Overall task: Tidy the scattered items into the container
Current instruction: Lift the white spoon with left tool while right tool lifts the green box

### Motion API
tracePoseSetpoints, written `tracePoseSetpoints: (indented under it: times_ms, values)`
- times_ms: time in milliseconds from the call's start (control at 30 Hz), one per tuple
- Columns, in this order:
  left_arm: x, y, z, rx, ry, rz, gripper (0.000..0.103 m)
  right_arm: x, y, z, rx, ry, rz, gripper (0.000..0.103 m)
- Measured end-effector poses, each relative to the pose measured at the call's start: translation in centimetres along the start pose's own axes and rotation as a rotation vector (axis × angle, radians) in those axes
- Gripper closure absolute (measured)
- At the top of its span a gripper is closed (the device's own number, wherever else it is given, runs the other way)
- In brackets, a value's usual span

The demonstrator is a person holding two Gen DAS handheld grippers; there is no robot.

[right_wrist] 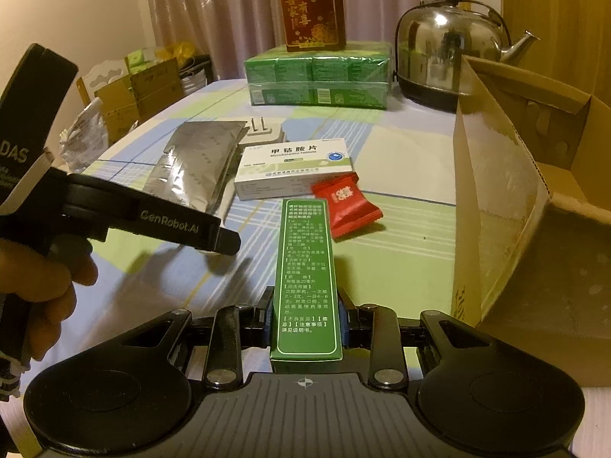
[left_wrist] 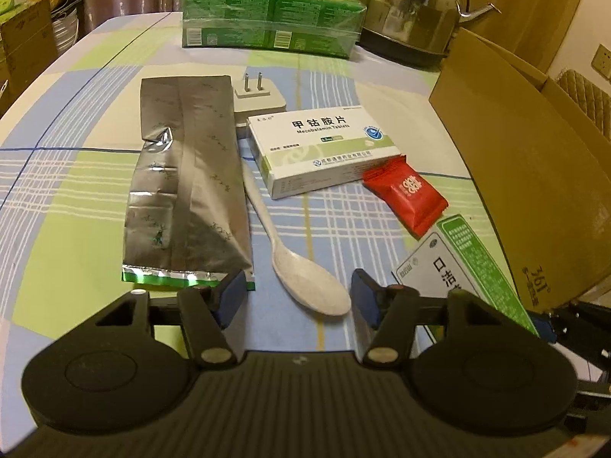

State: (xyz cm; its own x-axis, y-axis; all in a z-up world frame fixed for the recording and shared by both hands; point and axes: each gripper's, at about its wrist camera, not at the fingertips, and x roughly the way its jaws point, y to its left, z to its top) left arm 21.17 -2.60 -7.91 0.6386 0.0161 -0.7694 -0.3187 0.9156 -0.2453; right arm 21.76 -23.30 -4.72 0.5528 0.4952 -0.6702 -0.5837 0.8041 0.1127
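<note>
My left gripper point(left_wrist: 298, 290) is open just above the table, and the bowl of a white spoon point(left_wrist: 305, 274) lies between its blue pads, untouched. A silver foil pouch point(left_wrist: 183, 191) lies to its left. Beyond the spoon are a white plug adapter point(left_wrist: 259, 95), a white tablet box point(left_wrist: 324, 149) and a red sweet wrapper point(left_wrist: 408, 198). My right gripper point(right_wrist: 305, 316) is shut on a long green medicine box point(right_wrist: 307, 267), held over the table beside the open cardboard box point(right_wrist: 534, 229) at the right. The right wrist view shows the left gripper point(right_wrist: 225, 242) side-on, held by a hand.
At the table's far side stand wrapped green tissue packs point(right_wrist: 317, 76) with a dark red carton point(right_wrist: 311, 11) on top, and a steel kettle point(right_wrist: 446, 45). A crinkled plastic bag point(right_wrist: 84, 137) sits at the left edge. Cartons point(right_wrist: 145, 87) are stacked beyond the table.
</note>
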Motion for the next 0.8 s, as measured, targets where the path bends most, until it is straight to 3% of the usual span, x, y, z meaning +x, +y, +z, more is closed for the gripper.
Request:
tracePoseSetpoints:
  times_ms: [33, 333, 500, 633, 800]
  values:
    - [0.1, 0.0, 0.0, 0.006, 0.002, 0.0, 0.061, 0.0, 0.0, 0.0, 0.0, 0.0, 0.0, 0.075]
    - [0.2, 0.3, 0.0, 0.03, 0.005, 0.011, 0.072, 0.0, -0.1, 0.0, -0.001, -0.001, 0.0, 0.075]
    - [-0.1, 0.8, -0.3, 0.081, 0.021, -0.01, 0.073, 0.0, -0.1, 0.0, -0.001, -0.001, 0.0, 0.075]
    - [-1.1, 1.4, -1.1, 0.133, 0.047, -0.013, 0.085, -0.2, 0.0, -0.2, -0.003, 0.002, -0.001, 0.075]
    - [-2.6, 2.4, -2.5, 0.178, 0.057, -0.013, 0.085, -0.3, 0.2, -0.3, -0.008, 0.003, -0.005, 0.075]
